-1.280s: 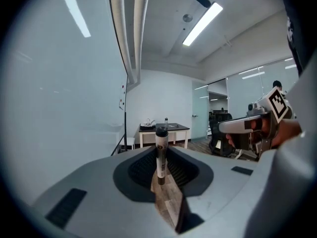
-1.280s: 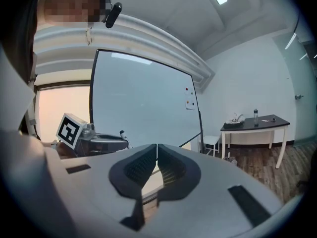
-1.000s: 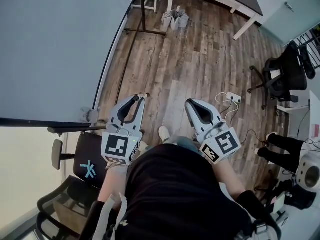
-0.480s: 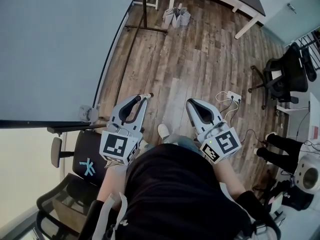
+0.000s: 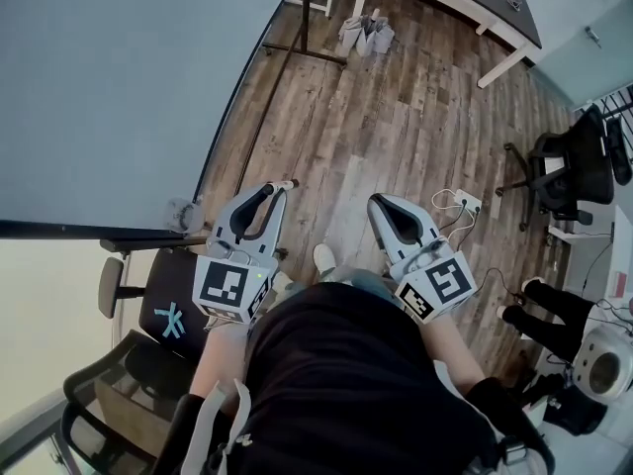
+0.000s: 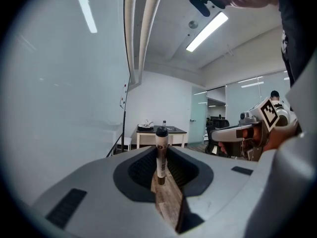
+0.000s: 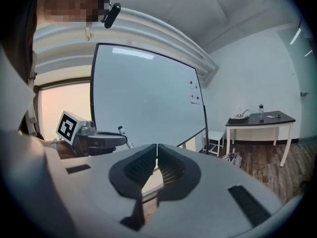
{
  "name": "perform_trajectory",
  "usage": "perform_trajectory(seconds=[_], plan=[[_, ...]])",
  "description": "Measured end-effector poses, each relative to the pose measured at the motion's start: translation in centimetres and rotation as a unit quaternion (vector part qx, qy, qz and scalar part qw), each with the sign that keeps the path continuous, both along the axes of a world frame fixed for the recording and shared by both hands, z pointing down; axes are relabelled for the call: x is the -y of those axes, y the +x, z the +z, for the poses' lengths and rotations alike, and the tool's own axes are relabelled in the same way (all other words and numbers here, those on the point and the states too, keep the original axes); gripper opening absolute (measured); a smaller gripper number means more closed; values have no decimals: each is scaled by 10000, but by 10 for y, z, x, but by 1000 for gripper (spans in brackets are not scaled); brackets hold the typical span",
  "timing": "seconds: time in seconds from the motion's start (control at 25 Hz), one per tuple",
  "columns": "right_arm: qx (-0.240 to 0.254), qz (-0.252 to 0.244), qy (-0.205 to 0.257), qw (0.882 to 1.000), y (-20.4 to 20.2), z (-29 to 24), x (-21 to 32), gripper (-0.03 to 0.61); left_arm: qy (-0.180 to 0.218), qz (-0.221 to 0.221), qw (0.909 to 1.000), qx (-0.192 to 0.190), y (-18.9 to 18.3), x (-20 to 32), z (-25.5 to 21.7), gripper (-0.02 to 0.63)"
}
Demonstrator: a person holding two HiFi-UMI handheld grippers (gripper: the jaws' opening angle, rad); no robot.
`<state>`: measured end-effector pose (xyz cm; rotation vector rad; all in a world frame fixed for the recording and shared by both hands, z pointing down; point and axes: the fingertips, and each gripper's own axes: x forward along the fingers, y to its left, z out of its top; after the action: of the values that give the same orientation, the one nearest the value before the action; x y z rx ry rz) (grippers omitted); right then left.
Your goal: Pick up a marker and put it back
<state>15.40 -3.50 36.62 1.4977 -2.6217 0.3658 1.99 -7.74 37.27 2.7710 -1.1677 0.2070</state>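
Holding a marker [image 6: 161, 151] in the left gripper [image 6: 159, 157], right gripper [image 7: 157, 155] shut and empty

Standing here by the whiteboard [image 5: 119, 87], I see a person with a gripper in each hand, both held out at waist height over the wood-plank floor [image 5: 396, 117].

In the left gripper view, the jaws pinch a whiteboard marker with a white barrel and a black cap. It stands upright between the pads, with the capped end poking up past the jaw tips. From the head view only a short pale end shows at the tips of the left gripper [image 5: 275, 190]. The right gripper view catches the same marker sticking up at a slant from that gripper's tips.

The right gripper's jaws are pressed together along a thin seam, with nothing between them. In the head view the right gripper [image 5: 381, 206] sits beside the left one. The two are apart, both pointing away from the person's body.

The whiteboard fills the left of the room, and the left gripper is near its lower edge. A black office chair [image 5: 148, 315] with a teal mark on its seat stands just below that gripper. Across the floor is a white-legged table with a dark top [image 5: 499, 3], and a bottle [image 7: 260, 111] stands on it. A white power strip [image 5: 465, 203] lies on the floor near the right gripper. Another black office chair [image 5: 569, 156] stands further right.
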Motion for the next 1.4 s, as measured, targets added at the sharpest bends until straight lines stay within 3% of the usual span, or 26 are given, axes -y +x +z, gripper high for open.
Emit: perform_trajectory(seconds=[0.64, 1.4], plan=[[62, -974, -5, 9952, -74, 1, 35, 18, 4, -1132, 9935, 139, -89, 10, -6, 72], [60, -2235, -27, 9747, -175, 6, 62, 18, -71, -2644, 9639, 307, -204, -4, 2, 72]])
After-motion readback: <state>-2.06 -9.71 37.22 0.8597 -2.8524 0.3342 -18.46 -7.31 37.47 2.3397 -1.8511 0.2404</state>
